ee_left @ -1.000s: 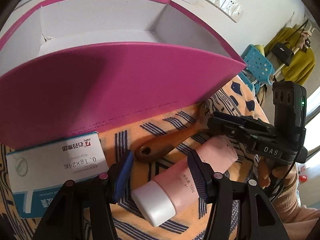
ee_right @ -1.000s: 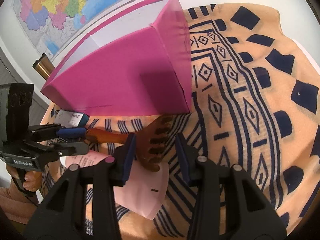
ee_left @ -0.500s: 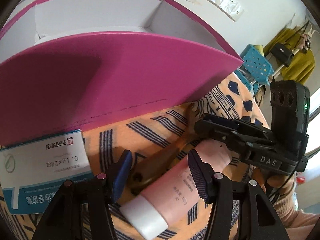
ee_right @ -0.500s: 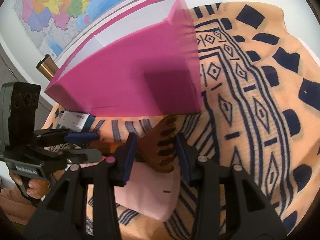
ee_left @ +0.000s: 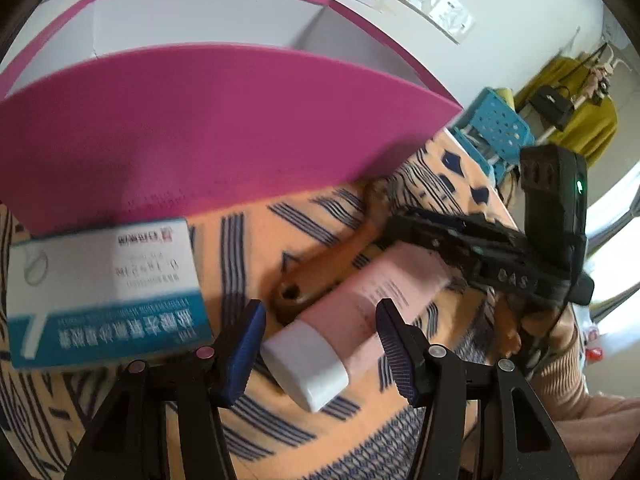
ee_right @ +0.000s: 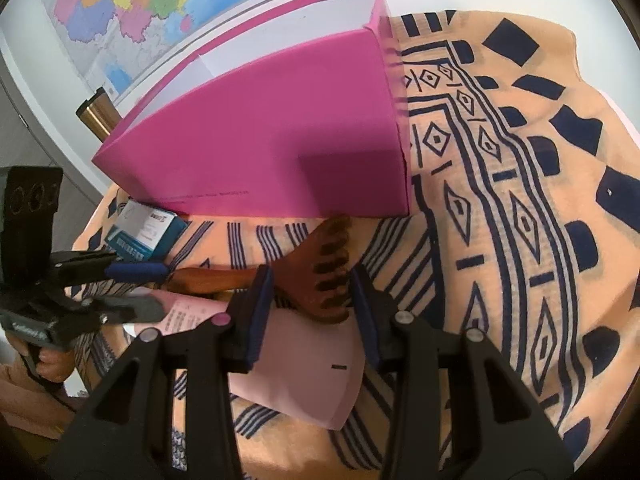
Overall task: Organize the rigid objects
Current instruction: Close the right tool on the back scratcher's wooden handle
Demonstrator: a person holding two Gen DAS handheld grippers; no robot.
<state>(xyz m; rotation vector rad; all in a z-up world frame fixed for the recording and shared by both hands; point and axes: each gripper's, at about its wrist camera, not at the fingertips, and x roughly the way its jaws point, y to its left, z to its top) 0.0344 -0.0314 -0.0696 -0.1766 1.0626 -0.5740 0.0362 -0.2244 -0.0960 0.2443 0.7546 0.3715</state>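
Observation:
A pink tube [ee_left: 372,296] with a white cap [ee_left: 306,364] lies on the patterned cloth, partly over a wooden comb's handle [ee_left: 320,276]. My left gripper [ee_left: 320,344] is open, its fingers either side of the tube's cap end. My right gripper [ee_right: 310,306] is open around the comb's toothed head [ee_right: 320,272], above the tube's flat end [ee_right: 304,376]. A blue and white carton [ee_left: 104,288] lies to the left. A big pink box [ee_left: 224,128] with a white inside stands behind; it also shows in the right wrist view [ee_right: 272,152].
The orange cloth with dark blue patterns [ee_right: 500,200] covers the table. A wall map [ee_right: 132,4] and a brass cylinder [ee_right: 98,114] are behind the box. A blue plastic stool [ee_left: 500,128] stands beyond the table.
My left gripper has pulled back and shifted, so the tube's cap now lies between its fingers. My right gripper has moved forward over the comb's head. Both stay open.

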